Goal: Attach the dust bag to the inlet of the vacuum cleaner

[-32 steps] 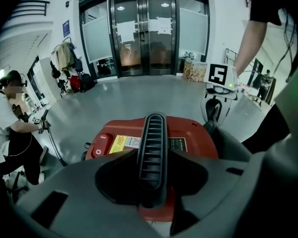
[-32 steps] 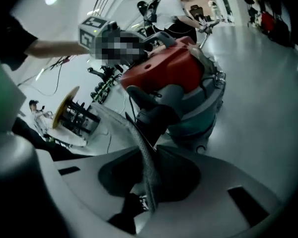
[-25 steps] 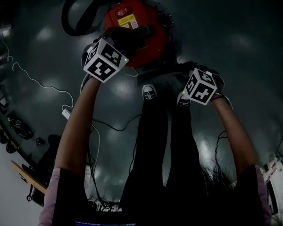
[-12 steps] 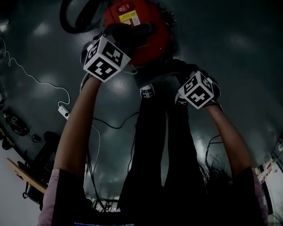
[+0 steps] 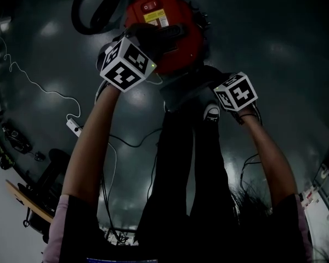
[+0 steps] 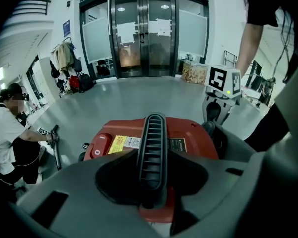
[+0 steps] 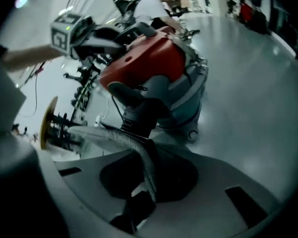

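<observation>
The vacuum cleaner (image 5: 172, 29) has a red lid (image 6: 193, 135) over a grey canister (image 7: 188, 98). My left gripper (image 6: 151, 182) is shut on the lid's black ribbed handle (image 6: 151, 148); in the head view, the left gripper (image 5: 153, 40) reaches over the lid. The grey fabric dust bag (image 7: 116, 135) hangs in front of the canister, by a black fitting (image 7: 139, 114). My right gripper (image 7: 145, 195) has the bag's thin edge pinched between its jaws, which are closing. In the head view, the bag (image 5: 183, 95) is a dark shape left of the right gripper (image 5: 211, 96).
A black hose (image 5: 90, 12) loops behind the vacuum. A white cable with a plug block (image 5: 74, 126) lies on the floor at the left. My legs and a shoe (image 5: 211, 113) are right below the bag. A crouching person (image 6: 10, 143) and glass doors (image 6: 144, 33) lie beyond.
My right gripper has rolled about its own axis, so its marker cube shows another face, and it has shifted slightly. The left gripper has stayed on the handle.
</observation>
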The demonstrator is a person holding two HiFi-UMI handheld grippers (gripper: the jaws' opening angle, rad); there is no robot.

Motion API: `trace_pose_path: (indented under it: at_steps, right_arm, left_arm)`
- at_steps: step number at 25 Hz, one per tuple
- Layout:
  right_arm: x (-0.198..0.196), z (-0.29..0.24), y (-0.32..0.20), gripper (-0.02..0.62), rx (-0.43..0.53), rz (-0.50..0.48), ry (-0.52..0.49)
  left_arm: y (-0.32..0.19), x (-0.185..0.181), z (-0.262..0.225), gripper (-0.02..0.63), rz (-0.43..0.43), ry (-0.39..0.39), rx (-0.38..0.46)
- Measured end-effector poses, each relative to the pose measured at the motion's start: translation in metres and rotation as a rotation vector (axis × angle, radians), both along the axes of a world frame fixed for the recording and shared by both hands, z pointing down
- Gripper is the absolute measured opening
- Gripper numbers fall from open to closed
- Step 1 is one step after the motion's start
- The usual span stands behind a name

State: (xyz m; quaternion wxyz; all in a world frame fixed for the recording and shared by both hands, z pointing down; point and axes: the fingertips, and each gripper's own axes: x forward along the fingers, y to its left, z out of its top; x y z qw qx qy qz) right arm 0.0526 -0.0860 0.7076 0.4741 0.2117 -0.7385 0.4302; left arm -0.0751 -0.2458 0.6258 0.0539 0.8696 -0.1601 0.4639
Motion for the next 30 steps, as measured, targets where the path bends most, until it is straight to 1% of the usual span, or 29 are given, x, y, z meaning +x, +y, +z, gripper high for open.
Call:
trace_pose_path:
  at_steps: [1, 2, 3, 5, 7, 8, 9, 10, 12, 14, 16, 18, 19, 20, 21, 24, 25, 26, 28, 29, 30]
  right_arm:
    - [-0.001, 0.001, 0.0, 0.066, -0.015, 0.031, -0.012]
    - [-0.002, 0.001, -0.001, 0.066, -0.012, 0.015, -0.016]
    - [-0.003, 0.001, -0.001, 0.066, 0.008, -0.043, -0.013]
    - [-0.004, -0.002, 0.0, 0.066, 0.075, -0.216, 0.015]
    - [-0.002, -0.006, 0.001, 0.067, 0.155, -0.385, 0.08]
    - [-0.002, -0.008, 0.002, 0.079, 0.197, -0.457, 0.118]
    - [-0.002, -0.009, 0.002, 0.114, 0.238, -0.514, 0.154]
    - [-0.003, -0.011, 0.002, 0.149, 0.277, -0.558, 0.181]
    - [-0.006, -0.016, 0.002, 0.188, 0.347, -0.633, 0.209]
    - [-0.013, -0.023, 0.006, 0.19, 0.405, -0.712, 0.209]
    - [-0.022, -0.028, 0.009, 0.191, 0.451, -0.765, 0.211]
    - [-0.028, -0.03, 0.009, 0.19, 0.481, -0.778, 0.227]
    - [-0.029, -0.03, 0.009, 0.19, 0.48, -0.764, 0.234]
    - [-0.029, -0.031, 0.009, 0.19, 0.464, -0.727, 0.233]
    - [-0.03, -0.032, 0.008, 0.19, 0.434, -0.658, 0.222]
    - [-0.038, -0.037, -0.003, 0.19, 0.313, -0.363, 0.149]
    - [-0.04, -0.038, -0.006, 0.19, 0.3, -0.32, 0.143]
    - [-0.041, -0.038, -0.007, 0.19, 0.318, -0.343, 0.159]
    - [-0.044, -0.036, -0.004, 0.198, 0.396, -0.499, 0.217]
    - [-0.046, -0.035, -0.001, 0.198, 0.417, -0.57, 0.24]
    - [-0.047, -0.033, 0.002, 0.198, 0.418, -0.619, 0.255]
  left_arm:
    - [0.0, -0.001, 0.0, 0.152, 0.0, 0.001, 0.001]
    - [0.0, -0.002, 0.0, 0.152, -0.001, 0.0, 0.002]
    - [0.0, -0.002, 0.0, 0.152, -0.003, -0.002, 0.002]
    - [0.0, -0.002, 0.001, 0.152, -0.003, -0.007, -0.007]
    - [0.001, 0.0, 0.001, 0.15, 0.003, -0.006, -0.018]
    - [0.001, 0.0, 0.001, 0.15, 0.006, -0.004, -0.02]
    - [0.001, 0.0, 0.0, 0.149, 0.008, -0.002, -0.02]
    - [0.0, -0.001, 0.0, 0.15, 0.009, -0.001, -0.018]
    - [0.001, -0.002, 0.0, 0.15, 0.008, 0.001, -0.015]
    - [0.0, -0.002, 0.001, 0.15, 0.009, 0.005, -0.015]
    - [0.0, -0.001, 0.002, 0.149, 0.01, 0.008, -0.015]
    - [0.0, -0.002, 0.002, 0.149, 0.012, 0.01, -0.014]
    - [0.001, -0.002, 0.002, 0.149, 0.012, 0.012, -0.015]
    - [0.001, -0.001, 0.001, 0.149, 0.013, 0.014, -0.015]
    - [0.001, -0.001, 0.001, 0.149, 0.013, 0.017, -0.014]
    - [0.0, -0.003, 0.001, 0.149, 0.008, 0.019, -0.007]
    - [0.0, -0.003, 0.001, 0.149, 0.007, 0.018, -0.006]
    - [0.0, -0.002, 0.001, 0.149, 0.008, 0.017, -0.006]
    - [0.0, -0.001, 0.002, 0.149, 0.013, 0.018, -0.01]
    - [0.0, -0.001, 0.002, 0.148, 0.014, 0.019, -0.012]
    - [0.0, -0.001, 0.002, 0.147, 0.015, 0.02, -0.012]
